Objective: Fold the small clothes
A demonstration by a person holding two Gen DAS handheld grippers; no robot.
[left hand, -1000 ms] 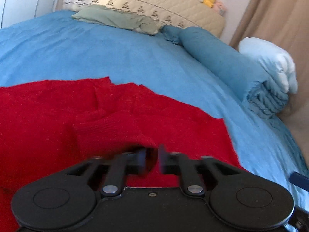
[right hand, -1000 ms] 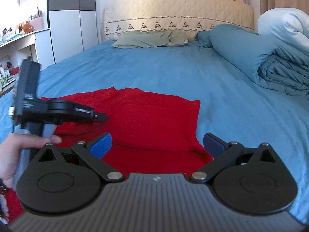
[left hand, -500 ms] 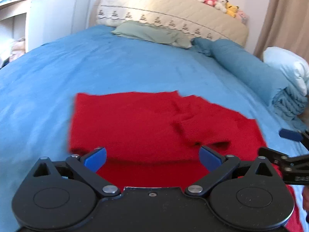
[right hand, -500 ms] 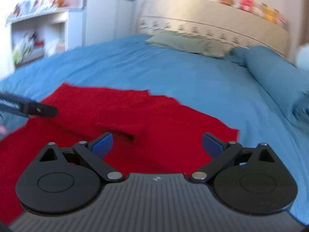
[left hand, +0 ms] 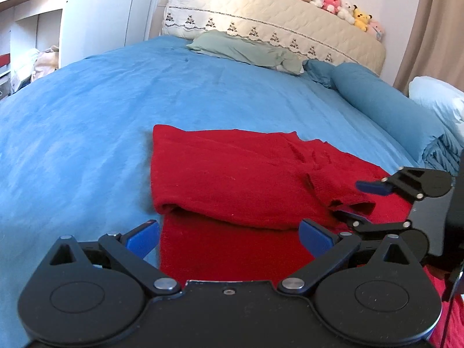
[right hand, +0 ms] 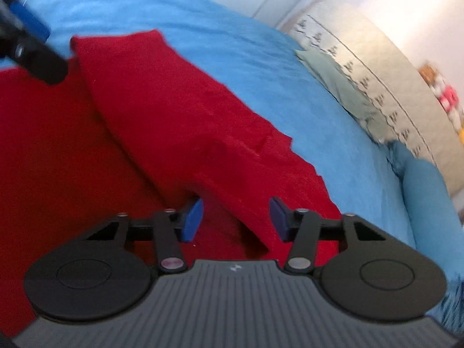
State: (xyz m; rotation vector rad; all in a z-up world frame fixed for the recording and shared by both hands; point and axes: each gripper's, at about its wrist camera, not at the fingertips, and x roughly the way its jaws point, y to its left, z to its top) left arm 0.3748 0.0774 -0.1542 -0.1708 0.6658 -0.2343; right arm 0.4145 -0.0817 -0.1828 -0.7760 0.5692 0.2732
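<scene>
The left tongs (left hand: 229, 235) stand spread as wide as they go, holding nothing, poised over the near left edge of the red sweater (left hand: 232, 174), where the folded upper layer ends and a single layer runs on toward the camera. The sweater lies flat on the blue bed (left hand: 87, 116), near its front edge, well short of the green pillow (left hand: 246, 49) at the headboard. One fold looks done: the left side is doubled over, and a sleeve cuff (left hand: 339, 191) lies across the top toward the right. The right tongs (right hand: 235, 219) are rolled on their side and closing, with the cuff's edge between the blue pads; they do not yet press it. By my reading, the sleeve and the final folds remain.
</scene>
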